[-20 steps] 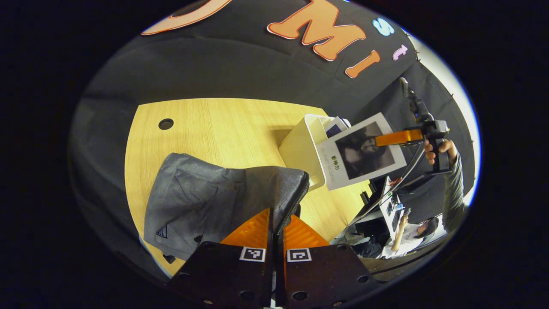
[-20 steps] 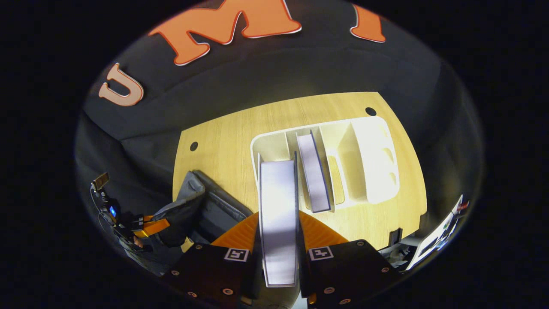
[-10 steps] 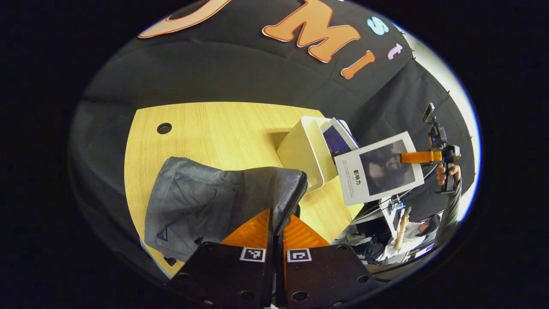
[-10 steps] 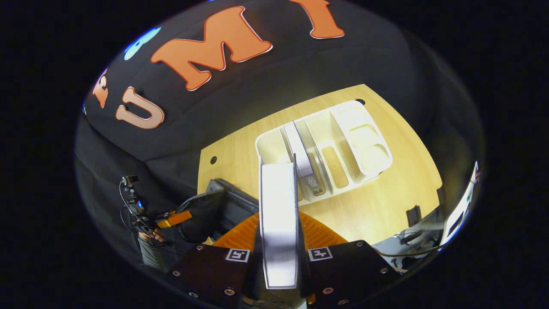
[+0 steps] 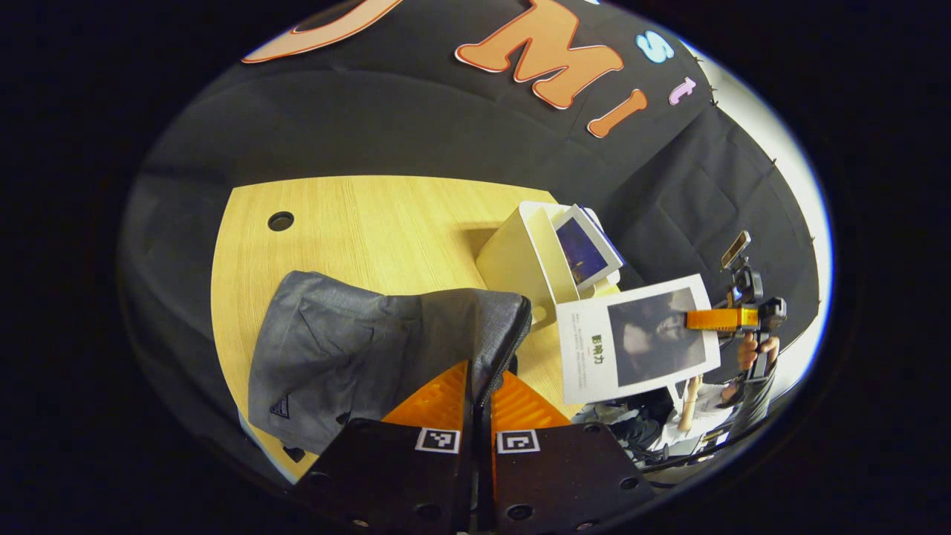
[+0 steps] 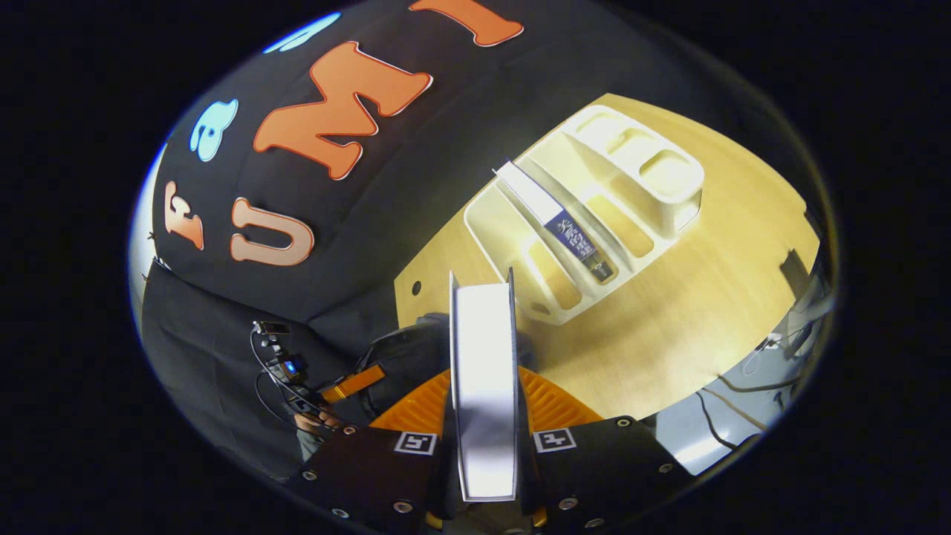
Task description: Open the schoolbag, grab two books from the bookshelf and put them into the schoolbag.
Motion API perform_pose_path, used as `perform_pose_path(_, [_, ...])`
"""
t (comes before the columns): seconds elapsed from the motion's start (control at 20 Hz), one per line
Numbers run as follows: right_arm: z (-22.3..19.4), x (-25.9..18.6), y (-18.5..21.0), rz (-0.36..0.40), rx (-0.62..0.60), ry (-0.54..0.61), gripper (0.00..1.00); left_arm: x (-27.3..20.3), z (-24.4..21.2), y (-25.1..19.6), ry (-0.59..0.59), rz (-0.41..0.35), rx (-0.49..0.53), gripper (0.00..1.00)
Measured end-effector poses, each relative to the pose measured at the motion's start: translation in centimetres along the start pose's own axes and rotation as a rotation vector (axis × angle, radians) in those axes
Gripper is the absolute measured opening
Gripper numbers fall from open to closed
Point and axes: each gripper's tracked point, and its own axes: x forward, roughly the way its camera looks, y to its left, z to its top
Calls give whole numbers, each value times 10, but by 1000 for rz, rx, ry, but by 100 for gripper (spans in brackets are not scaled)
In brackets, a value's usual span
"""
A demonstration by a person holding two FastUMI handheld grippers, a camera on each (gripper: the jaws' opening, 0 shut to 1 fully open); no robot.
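The grey schoolbag point(image 5: 371, 345) lies on the wooden table point(image 5: 356, 223). My left gripper point(image 5: 481, 379) is shut on the bag's zipper edge and holds it up. My right gripper point(image 6: 483, 375) is shut on a white book point(image 6: 483, 386), seen edge-on between its fingers. In the left gripper view this book point(image 5: 639, 338) hangs in the air to the right of the bag, in front of the white bookshelf point(image 5: 516, 260). A second book point(image 6: 557, 215) with a dark blue cover still stands in a slot of the bookshelf point(image 6: 631, 178). The left gripper point(image 6: 356, 383) shows farther off beside the bag point(image 6: 405, 349).
The table has a round cable hole point(image 5: 281, 221) at its far left. Its near right edge drops off close to the held book. A person point(image 5: 706, 416) sits beyond that edge. Cables point(image 6: 750, 371) lie on the floor to the right of the table.
My right gripper has carried the white book away from the bookshelf, down and toward the bag. The left gripper has kept its hold on the bag's edge.
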Motion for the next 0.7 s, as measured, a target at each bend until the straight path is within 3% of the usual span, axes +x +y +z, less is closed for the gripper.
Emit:
perform_pose_path(0.35, [-46, 71, 32, 155, 93, 19, 33, -5, -3, -5, -20, -1, -15, 4])
perform_pose_path(0.7, [-83, 160, 40, 215, 154, 77, 32, -1, -5, -13, -40, 0, -53, 4])
